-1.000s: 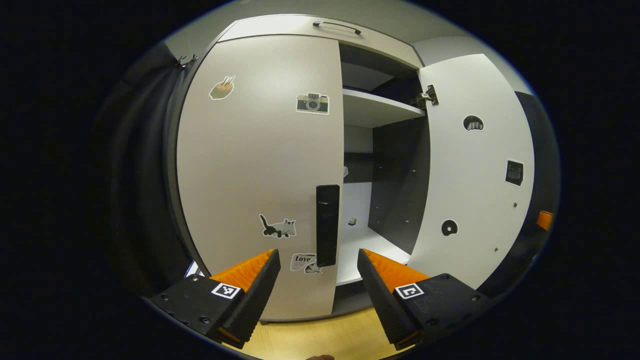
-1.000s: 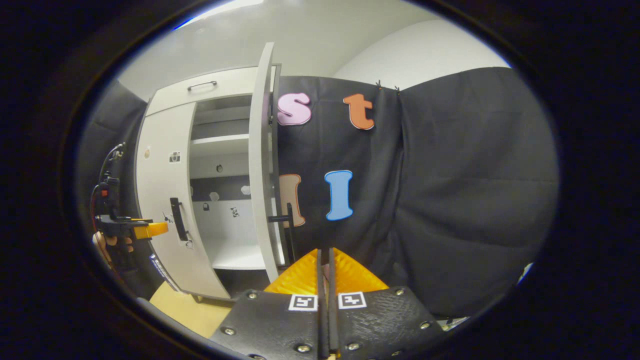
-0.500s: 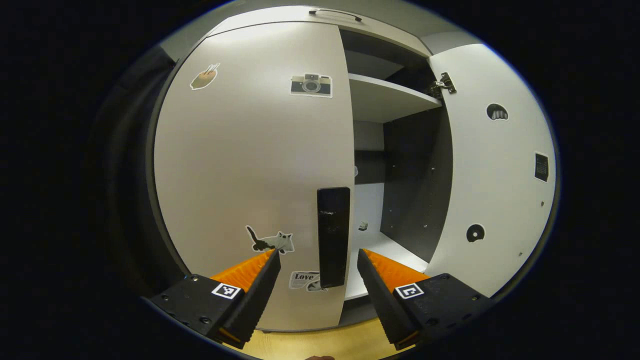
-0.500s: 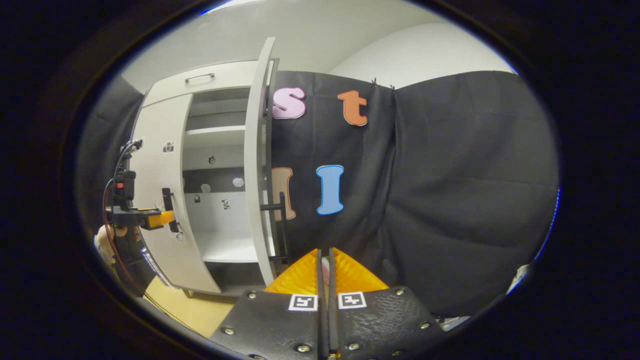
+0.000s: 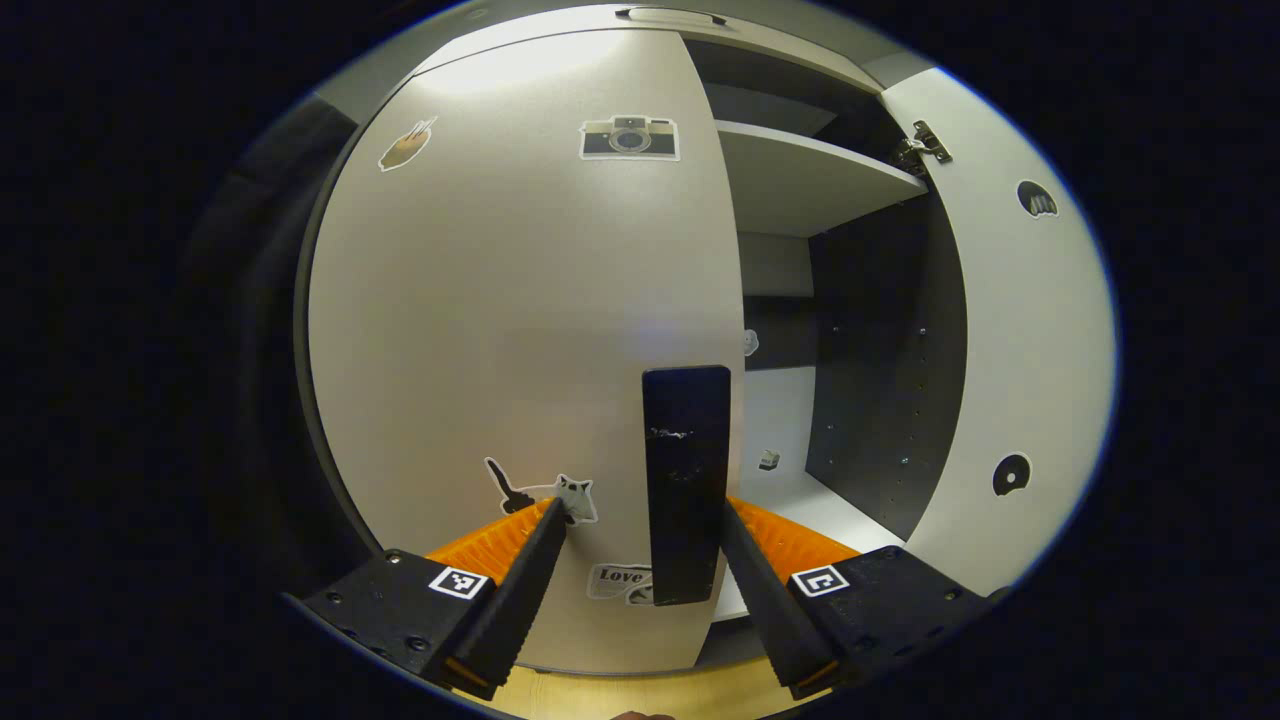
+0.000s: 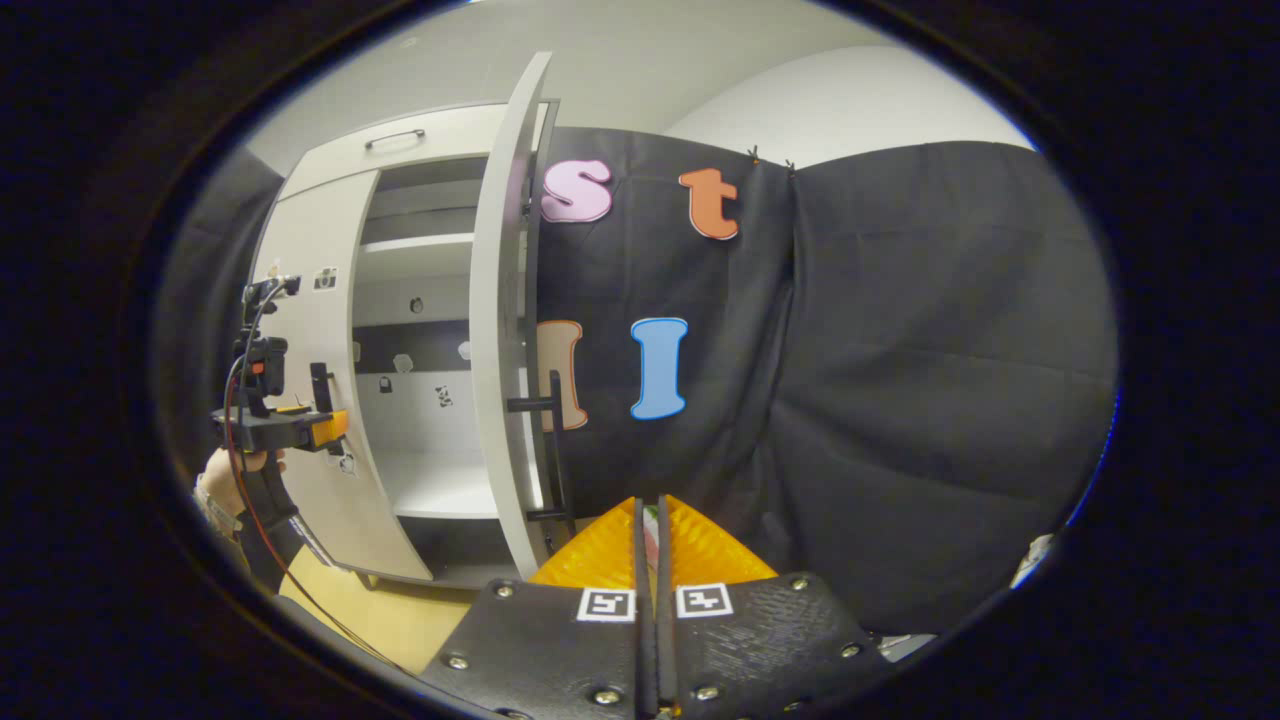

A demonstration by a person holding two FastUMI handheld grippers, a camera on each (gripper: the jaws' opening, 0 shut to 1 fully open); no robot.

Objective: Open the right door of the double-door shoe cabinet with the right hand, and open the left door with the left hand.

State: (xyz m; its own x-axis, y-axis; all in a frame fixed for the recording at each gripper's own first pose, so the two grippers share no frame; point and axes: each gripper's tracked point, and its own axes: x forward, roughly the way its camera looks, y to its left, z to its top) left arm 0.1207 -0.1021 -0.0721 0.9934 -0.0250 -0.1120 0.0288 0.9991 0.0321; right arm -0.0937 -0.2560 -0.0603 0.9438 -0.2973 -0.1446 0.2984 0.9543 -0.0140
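The pale left door (image 5: 520, 330), with several stickers on it, stands closed. Its black vertical handle (image 5: 685, 485) lies between the fingers of my open left gripper (image 5: 640, 510), nearer the right finger; I cannot tell if they touch. The right door (image 5: 1020, 330) is swung wide open. In the right gripper view, that door (image 6: 498, 320) is edge-on with its black handle (image 6: 550, 440) on the outer face. My right gripper (image 6: 650, 525) is shut, apart from the door. The left gripper (image 6: 335, 425), held by a hand (image 6: 235, 475), sits at the left door's handle.
Inside the cabinet are a white shelf (image 5: 810, 180), a dark side wall (image 5: 880, 380) and a white bottom board (image 5: 790, 500) with a small object (image 5: 768, 459). Wooden floor (image 6: 390, 620) lies below. Black cloth wall (image 6: 900, 380) hangs right of the cabinet.
My left gripper has moved in toward the left door, so its handle now sits between the open fingers. The right gripper stays shut and has barely shifted.
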